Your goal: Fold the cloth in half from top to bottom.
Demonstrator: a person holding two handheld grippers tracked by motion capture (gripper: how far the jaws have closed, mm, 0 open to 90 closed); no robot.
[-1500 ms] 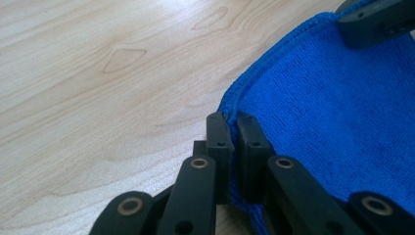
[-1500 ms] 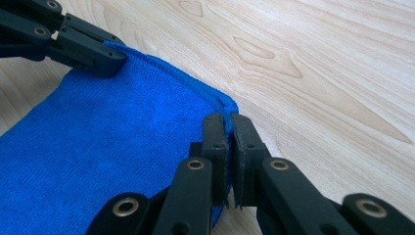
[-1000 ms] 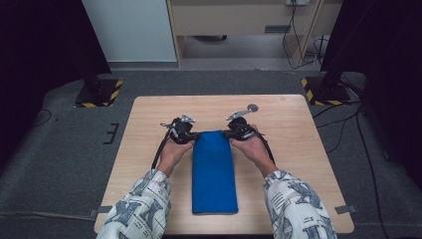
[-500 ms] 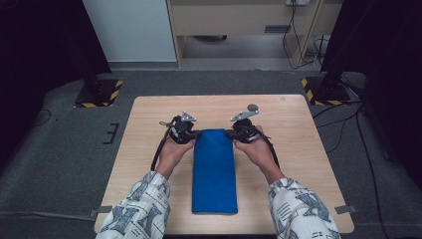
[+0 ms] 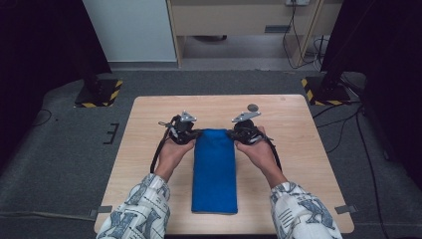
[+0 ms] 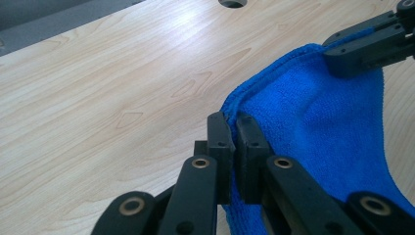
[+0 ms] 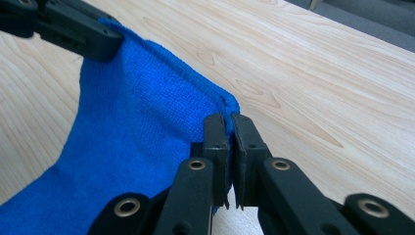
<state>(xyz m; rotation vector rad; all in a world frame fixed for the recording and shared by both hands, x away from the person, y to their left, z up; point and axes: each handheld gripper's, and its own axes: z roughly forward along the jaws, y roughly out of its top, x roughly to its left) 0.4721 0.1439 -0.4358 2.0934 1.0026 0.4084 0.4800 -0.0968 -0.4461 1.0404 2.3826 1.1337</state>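
A blue folded cloth (image 5: pixel 214 172) lies lengthwise down the middle of the wooden table (image 5: pixel 298 129). My left gripper (image 5: pixel 195 133) is shut on the cloth's far left corner, and my right gripper (image 5: pixel 233 133) is shut on its far right corner. In the left gripper view my jaws pinch the cloth's hemmed edge (image 6: pixel 233 120), with the cloth (image 6: pixel 318 127) lifted off the wood and the other gripper's jaws (image 6: pixel 372 46) at its far corner. The right gripper view shows my jaws (image 7: pixel 229 125) clamped on the corner of the cloth (image 7: pixel 142 117), its far end raised.
A small round dark hole (image 5: pixel 253 106) sits in the tabletop beyond my right gripper. Two stands with yellow-black striped bases (image 5: pixel 99 94) (image 5: pixel 323 92) rest on the grey floor beyond the far table corners. Bare wood lies on both sides of the cloth.
Both hands have risen a little and drawn slightly toward the person, lifting the cloth's far edge off the table. The jaws have stayed shut on the corners.
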